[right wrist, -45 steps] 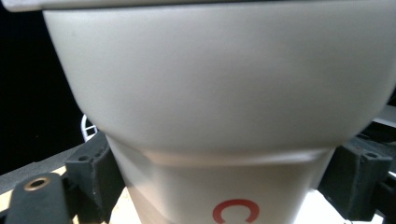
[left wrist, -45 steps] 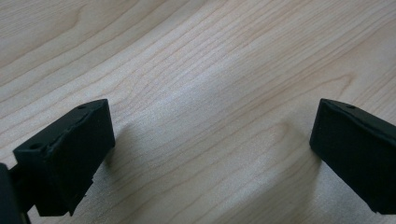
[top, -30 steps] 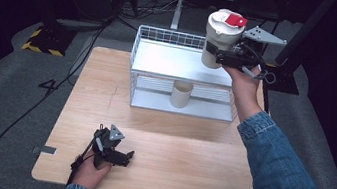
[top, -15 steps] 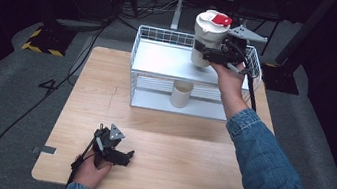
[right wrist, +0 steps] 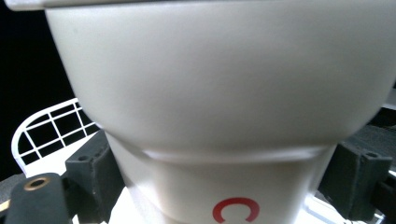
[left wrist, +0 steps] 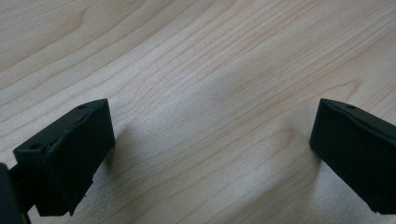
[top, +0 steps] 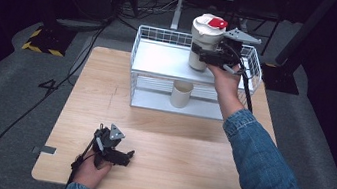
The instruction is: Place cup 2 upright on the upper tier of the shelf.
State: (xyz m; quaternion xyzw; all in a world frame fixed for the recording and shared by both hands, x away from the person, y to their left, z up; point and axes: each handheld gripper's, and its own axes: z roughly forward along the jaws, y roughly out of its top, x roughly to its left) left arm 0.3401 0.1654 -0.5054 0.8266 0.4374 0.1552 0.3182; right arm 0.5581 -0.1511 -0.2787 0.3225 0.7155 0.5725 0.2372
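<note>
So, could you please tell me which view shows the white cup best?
The high view: the whole cup, red-lidded, shows upright in the right gripper over the rack. The right gripper view shows just its side, very close. The left gripper view shows bare table.

a red "c" (its lower part cut off) stands on the white cup between the jaws.

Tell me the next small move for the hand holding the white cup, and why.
Probably lower it straight down onto the rack's top shelf. The right gripper clamps the white cup upright above that shelf, seemingly not yet resting on it.
</note>
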